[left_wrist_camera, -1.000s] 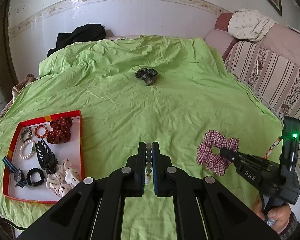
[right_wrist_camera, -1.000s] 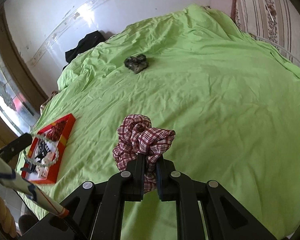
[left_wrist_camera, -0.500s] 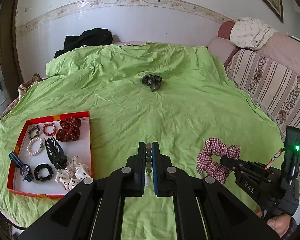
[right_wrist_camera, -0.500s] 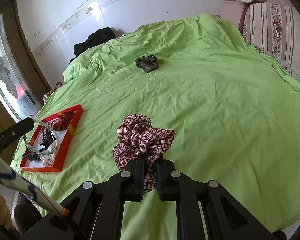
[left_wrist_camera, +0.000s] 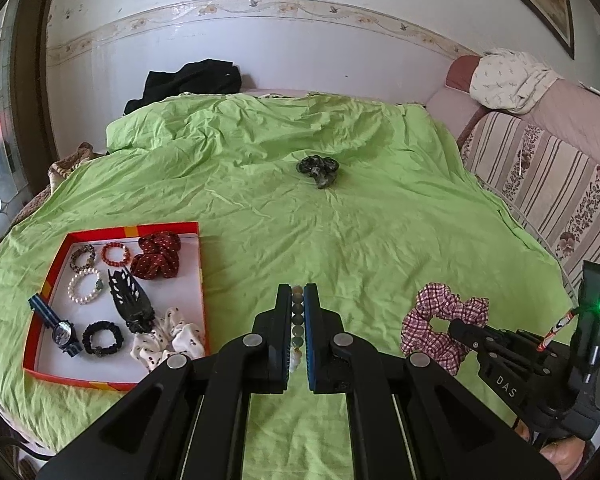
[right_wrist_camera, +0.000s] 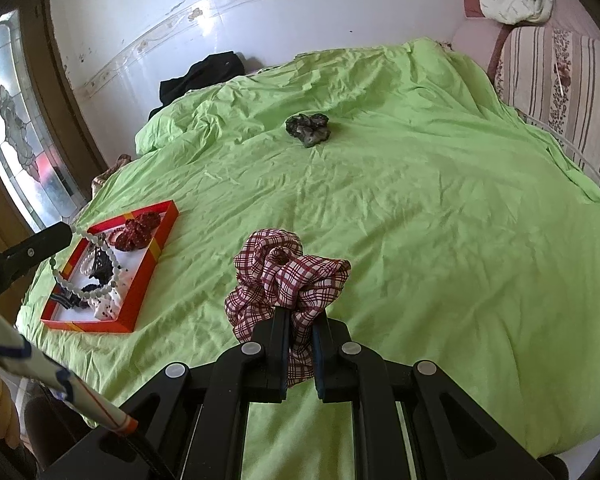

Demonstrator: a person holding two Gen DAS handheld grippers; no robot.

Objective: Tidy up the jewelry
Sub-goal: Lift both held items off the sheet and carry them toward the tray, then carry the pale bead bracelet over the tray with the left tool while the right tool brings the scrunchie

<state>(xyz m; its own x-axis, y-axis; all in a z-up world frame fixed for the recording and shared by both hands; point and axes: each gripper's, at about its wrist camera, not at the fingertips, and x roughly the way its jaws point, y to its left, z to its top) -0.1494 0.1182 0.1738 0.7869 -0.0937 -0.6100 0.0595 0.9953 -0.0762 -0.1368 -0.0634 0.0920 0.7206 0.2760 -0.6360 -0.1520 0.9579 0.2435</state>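
My left gripper [left_wrist_camera: 298, 294] is shut on a green bead bracelet [left_wrist_camera: 297, 316], held above the green bedspread; the bracelet hangs as a loop in the right wrist view [right_wrist_camera: 85, 267]. My right gripper [right_wrist_camera: 300, 320] is shut on a red plaid scrunchie [right_wrist_camera: 286, 276], lifted off the bed; it also shows in the left wrist view [left_wrist_camera: 440, 320]. A red-rimmed tray [left_wrist_camera: 198, 264] at the left holds bracelets, a watch, a black claw clip and scrunchies. A dark green scrunchie [left_wrist_camera: 318, 169] lies far on the bed.
Black clothing [left_wrist_camera: 188, 82] lies at the bed's far edge by the wall. A striped sofa [left_wrist_camera: 548, 184] with a white cloth stands along the right. A stained-glass door [right_wrist_camera: 20, 136] is at the left.
Both grippers have risen and tilted up, each still holding its item; more of the wall shows and the tray and bed appear lower and farther.
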